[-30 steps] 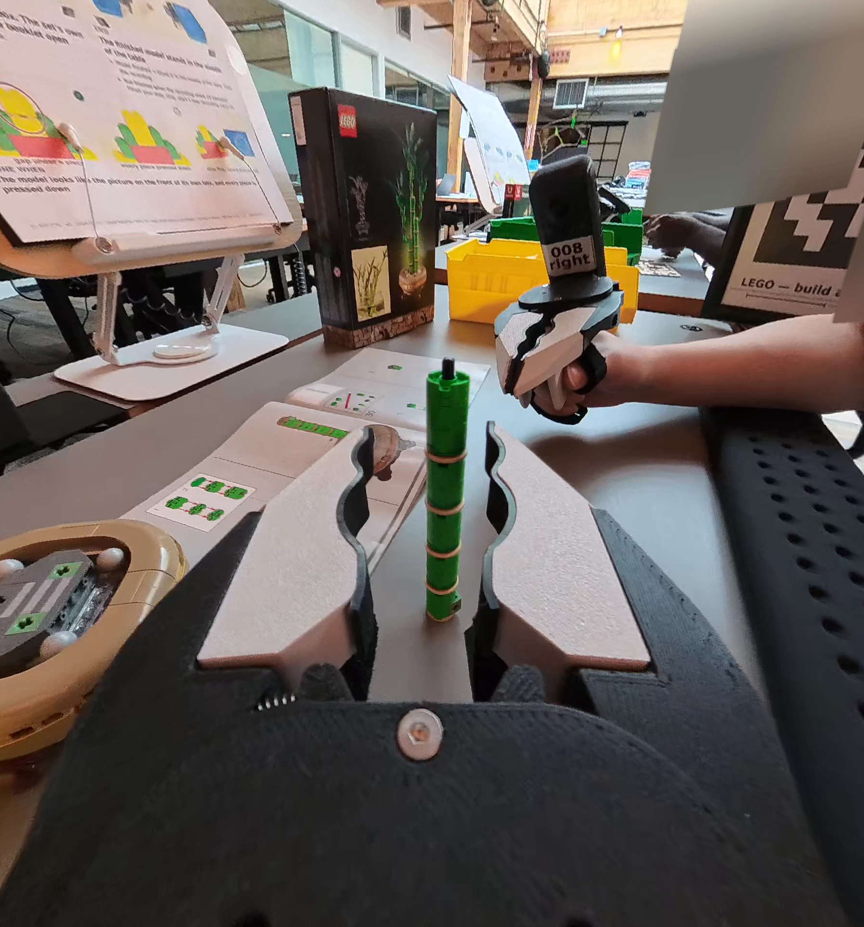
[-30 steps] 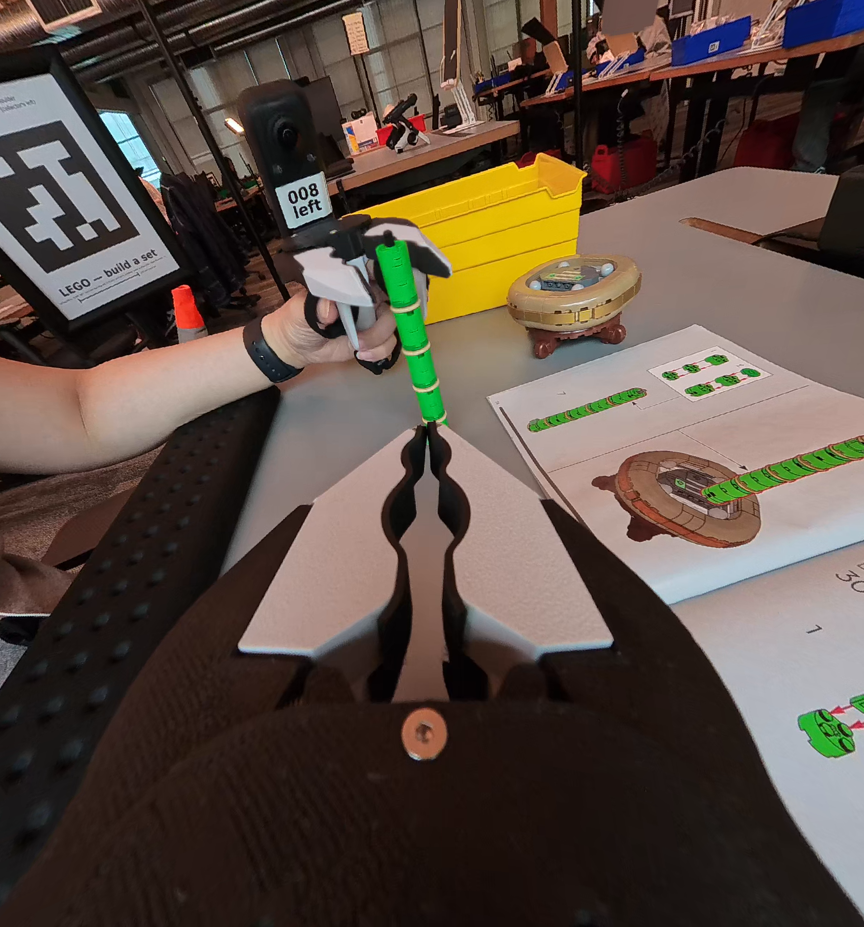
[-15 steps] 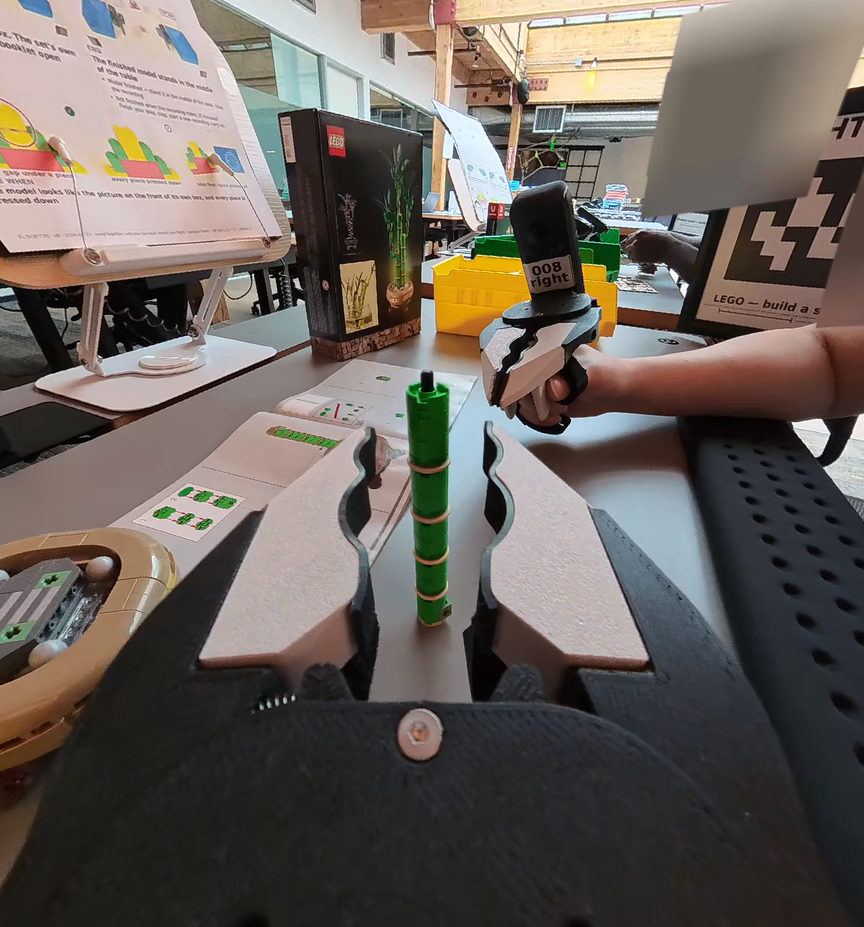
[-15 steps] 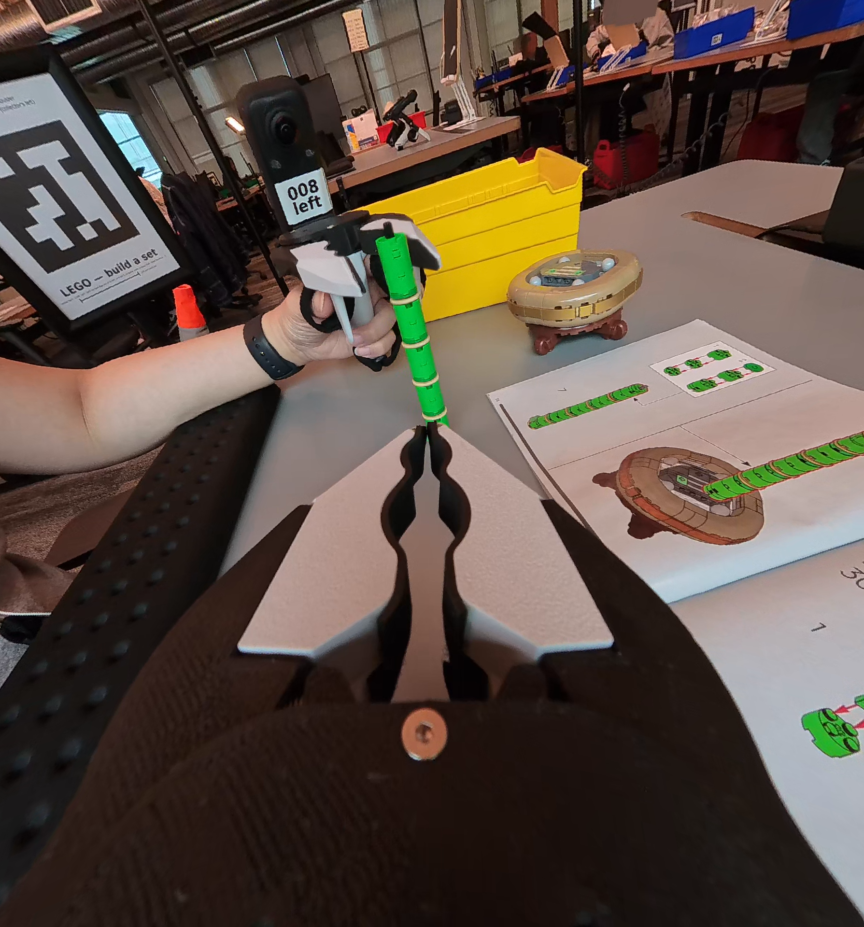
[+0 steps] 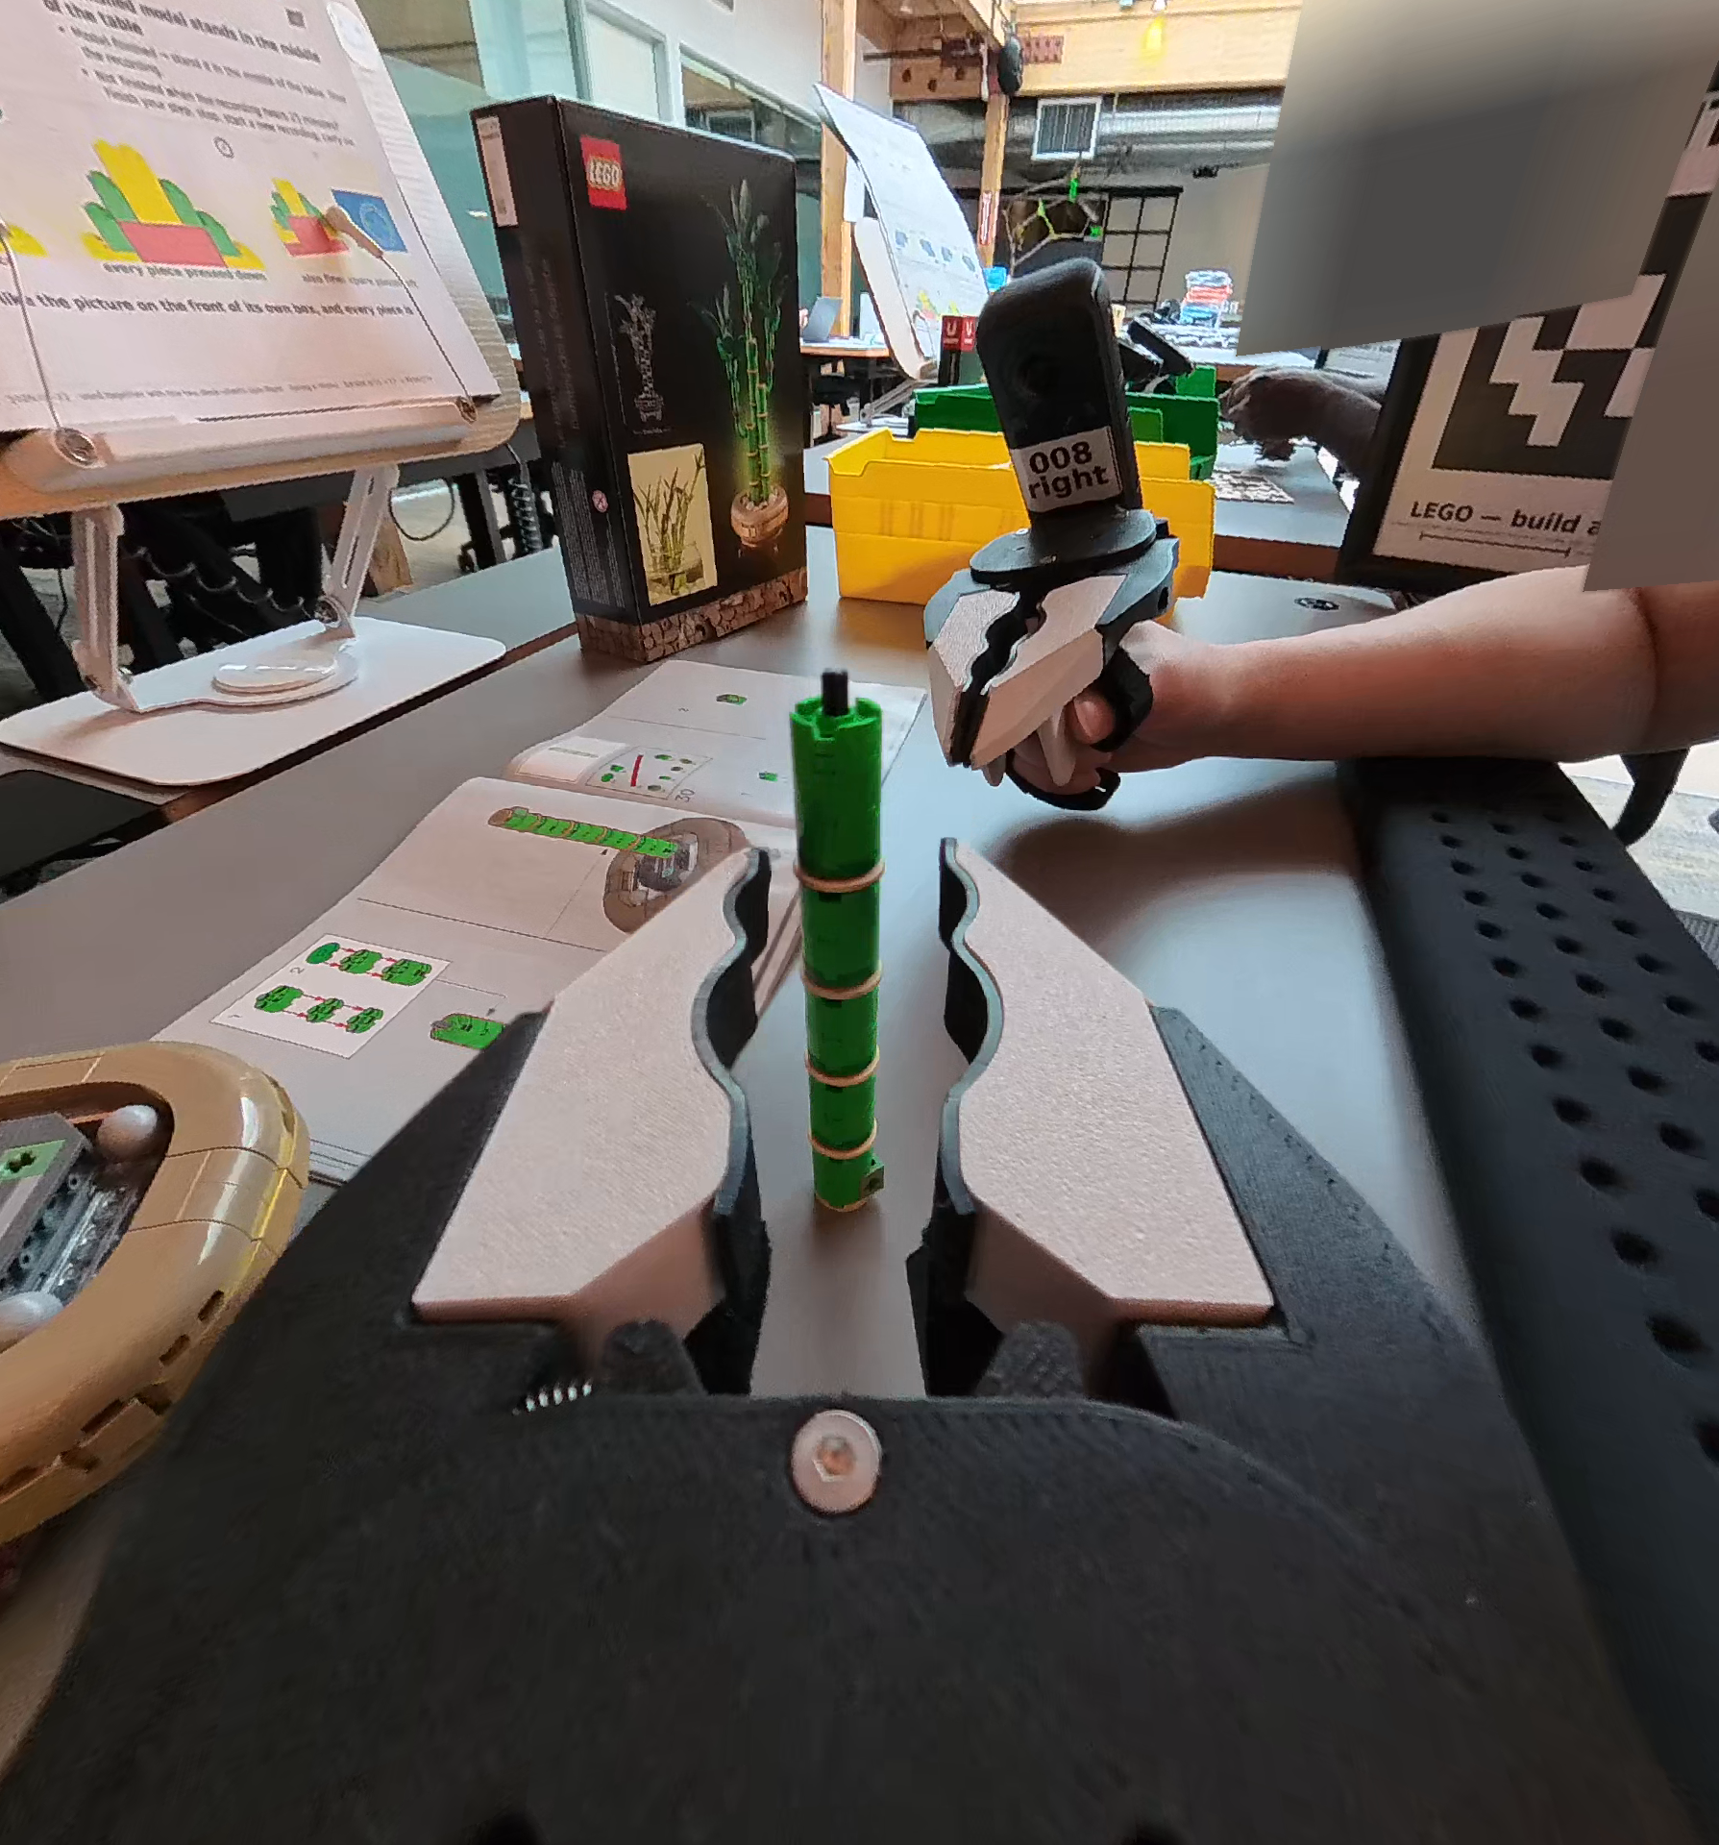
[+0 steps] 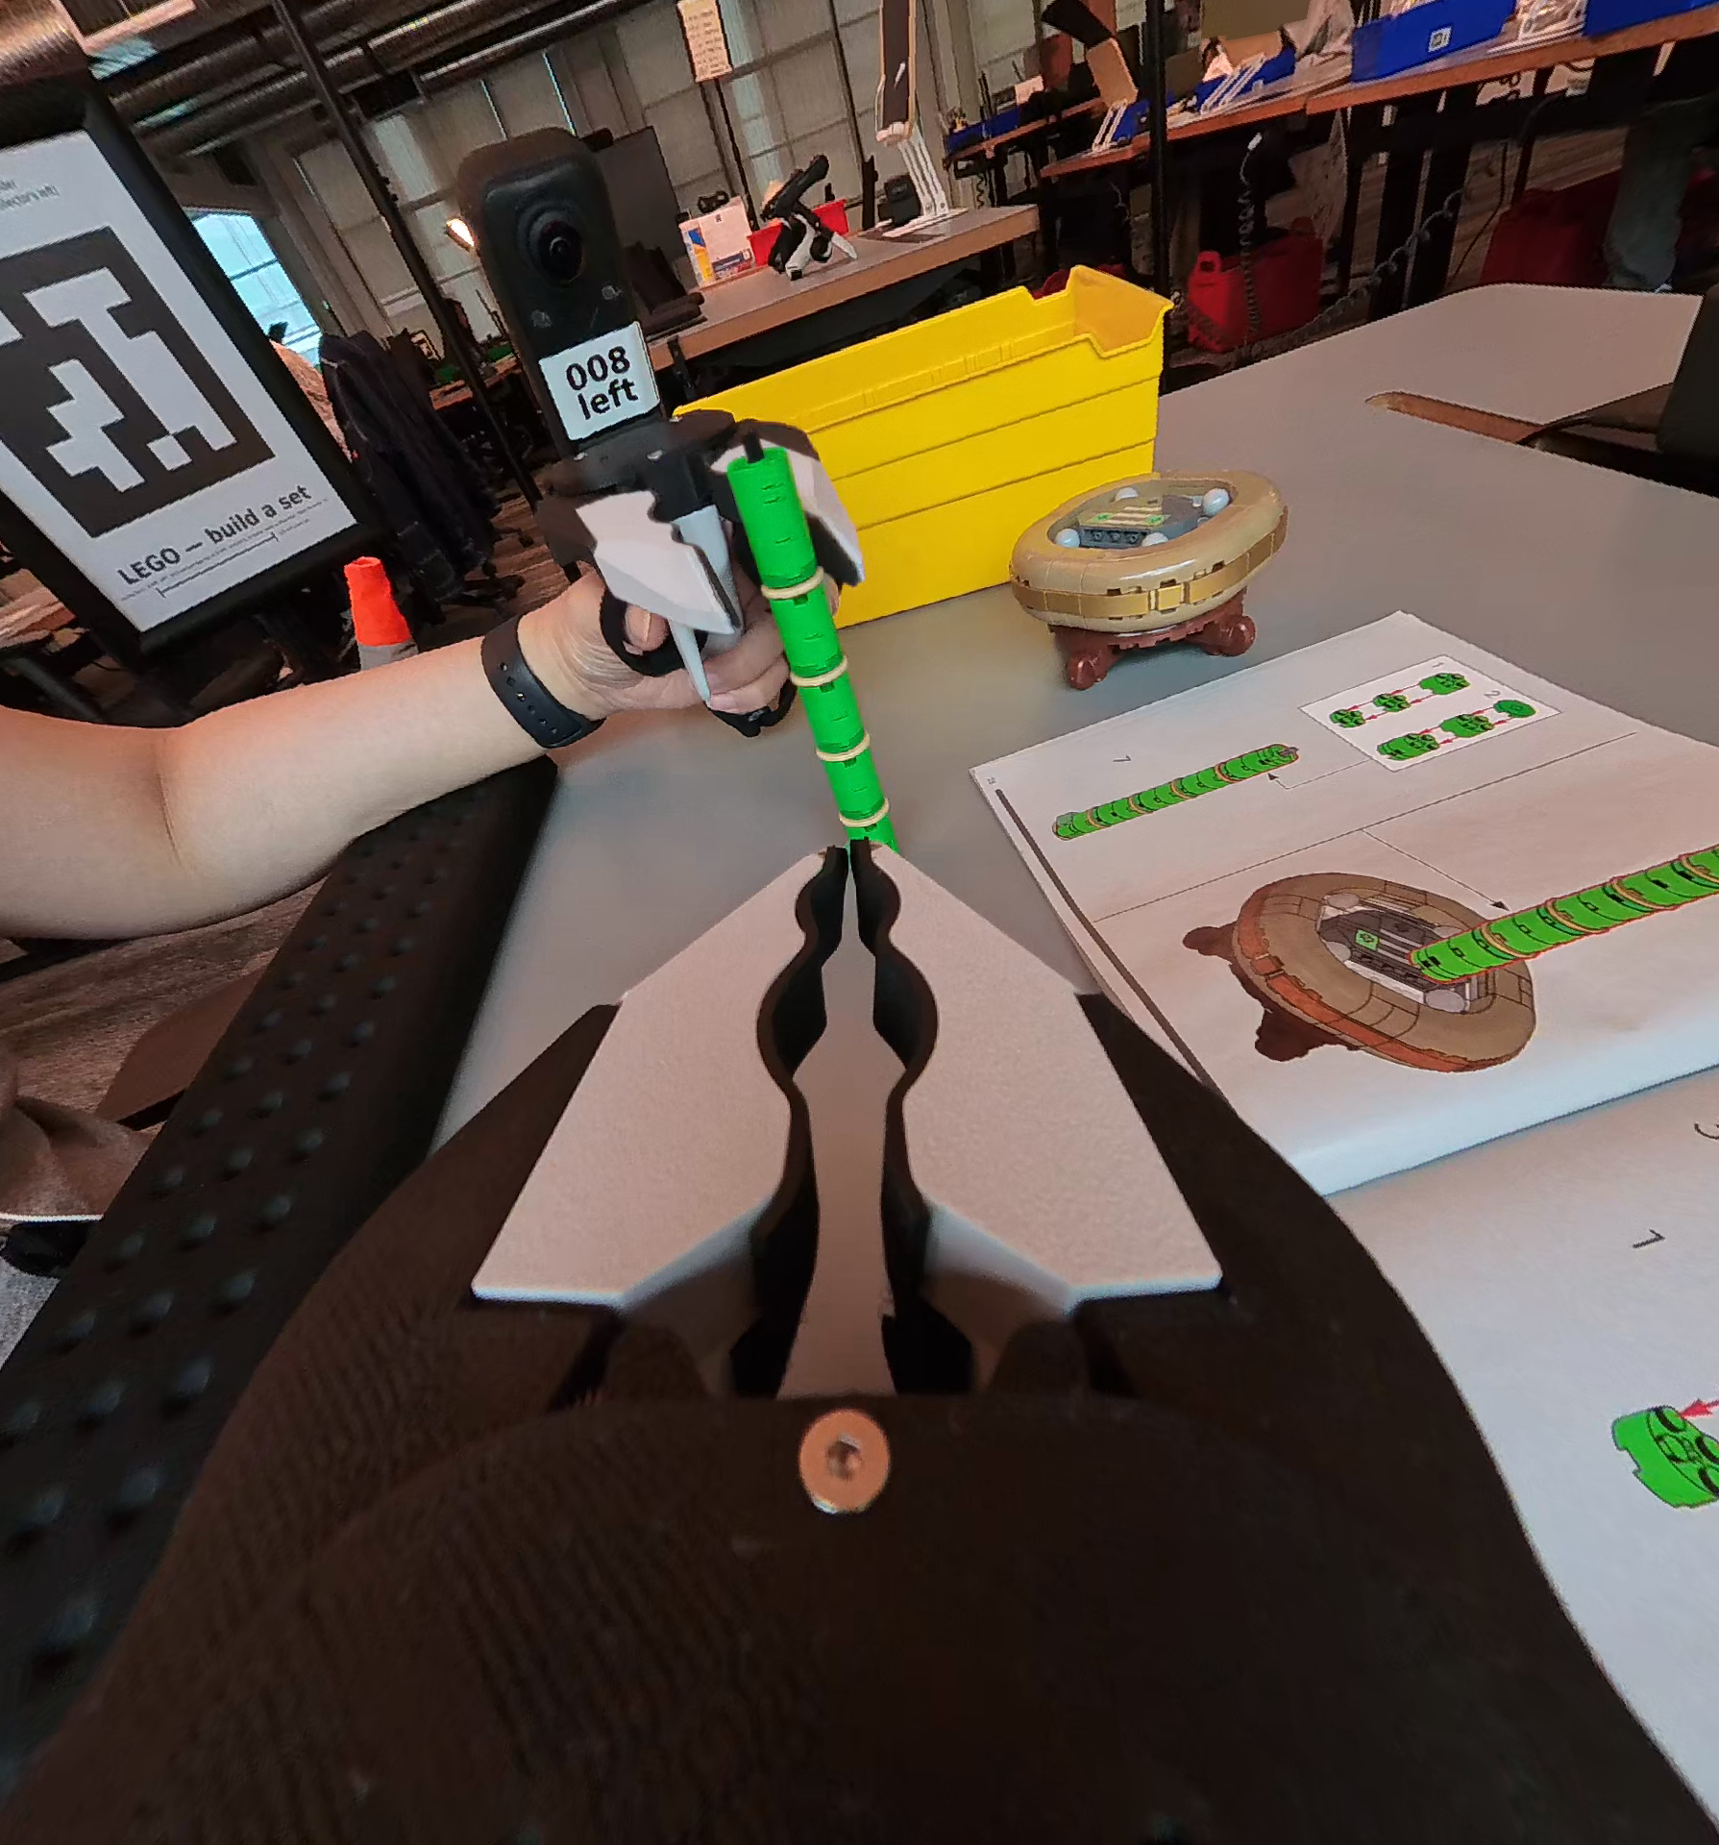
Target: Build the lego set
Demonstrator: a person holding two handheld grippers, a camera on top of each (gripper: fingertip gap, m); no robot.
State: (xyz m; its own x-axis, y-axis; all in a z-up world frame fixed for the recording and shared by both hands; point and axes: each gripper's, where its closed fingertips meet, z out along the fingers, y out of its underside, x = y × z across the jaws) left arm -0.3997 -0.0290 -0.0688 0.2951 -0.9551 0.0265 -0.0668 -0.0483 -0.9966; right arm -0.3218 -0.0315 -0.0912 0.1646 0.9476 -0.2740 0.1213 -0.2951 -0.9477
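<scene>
The green stalk (image 5: 837, 958) stands upright on the table, between the spread fingers of the left gripper (image 5: 850, 899), untouched. The right gripper (image 6: 850, 859) is clenched empty. Grasp low (squarely), then carry it left to the tan base (image 5: 86, 1228).

Both views are evenly lit by bright, diffuse daylight from large windows at the back; window areas are slightly overexposed. Soft shadows are cast on the table (image 5: 1184, 928) under the right gripper (image 5: 975, 719). Mild sheen is seen on the table (image 6: 1494, 519). Strong fisheye bending is seen at the edges. Close foreground is slightly soft; the far background is blurred. Flat grey mosaic patches are overlaid top right in the left view.
</scene>
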